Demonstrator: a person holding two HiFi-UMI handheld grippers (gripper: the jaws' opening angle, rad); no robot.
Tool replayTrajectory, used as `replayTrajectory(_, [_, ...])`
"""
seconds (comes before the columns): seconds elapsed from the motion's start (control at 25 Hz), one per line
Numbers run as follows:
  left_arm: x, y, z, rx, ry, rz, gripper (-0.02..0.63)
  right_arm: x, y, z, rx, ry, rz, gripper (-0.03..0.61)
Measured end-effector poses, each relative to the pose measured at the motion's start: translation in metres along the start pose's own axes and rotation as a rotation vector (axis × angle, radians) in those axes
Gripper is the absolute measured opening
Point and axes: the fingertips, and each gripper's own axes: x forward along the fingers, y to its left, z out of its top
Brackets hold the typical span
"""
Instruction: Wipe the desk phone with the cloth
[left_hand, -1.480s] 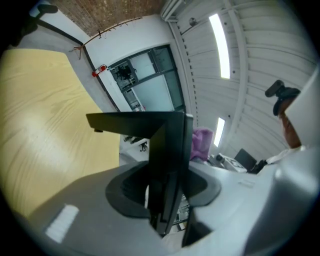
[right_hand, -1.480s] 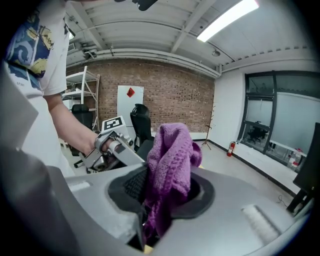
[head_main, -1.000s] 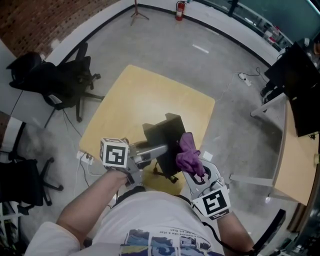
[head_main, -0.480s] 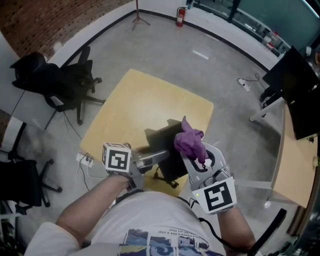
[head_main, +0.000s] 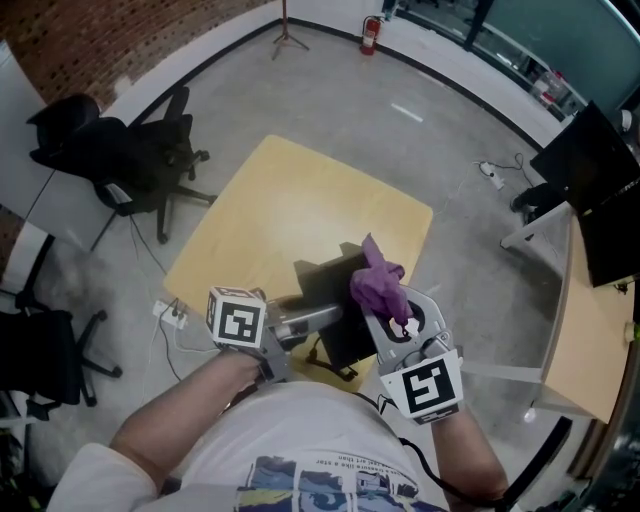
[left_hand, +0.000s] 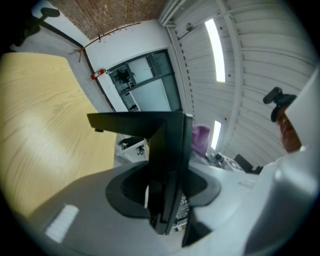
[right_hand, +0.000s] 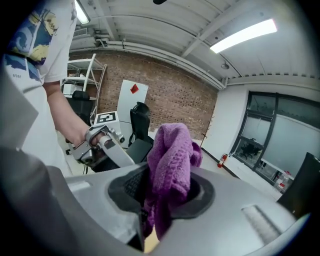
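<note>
The black desk phone (head_main: 333, 283) is held up over the near edge of the yellow table (head_main: 290, 200). My left gripper (head_main: 322, 317) is shut on its near left edge; in the left gripper view the dark phone body (left_hand: 170, 145) stands clamped between the jaws of the left gripper (left_hand: 162, 200). My right gripper (head_main: 388, 305) is shut on a purple cloth (head_main: 378, 283), which sits against the phone's right side. In the right gripper view the cloth (right_hand: 170, 160) bulges out of the jaws of the right gripper (right_hand: 165, 200), with the phone (right_hand: 140, 147) behind it.
Black office chairs (head_main: 130, 150) stand left of the table. A power strip (head_main: 168, 314) lies on the floor near my left arm. A second desk (head_main: 600, 340) with a dark monitor (head_main: 600, 190) is at the right. A fire extinguisher (head_main: 370, 35) stands by the far wall.
My right gripper has risen with the cloth, carrying it up along the phone's right side. The left gripper and the phone have stayed where they were.
</note>
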Motion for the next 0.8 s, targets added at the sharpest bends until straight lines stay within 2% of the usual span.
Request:
replayTrajectory(0.56, [-0.016,-0.001,0.017,0.002,-0.042,-0.004,0.183,-0.037,0.035,-0.057,0.019,0.123,0.045,0.103])
replayTrajectory(0.68, [-0.016,-0.003,0.018,0.005,-0.042,-0.005,0.183,-0.042,0.030,-0.051,0.017,0.111,0.039,0.104])
replayTrajectory(0.8, [-0.014,-0.004,0.015,0.010,-0.033,-0.009,0.183,-0.043,0.017,-0.026,-0.010,0.052,0.019,0.103])
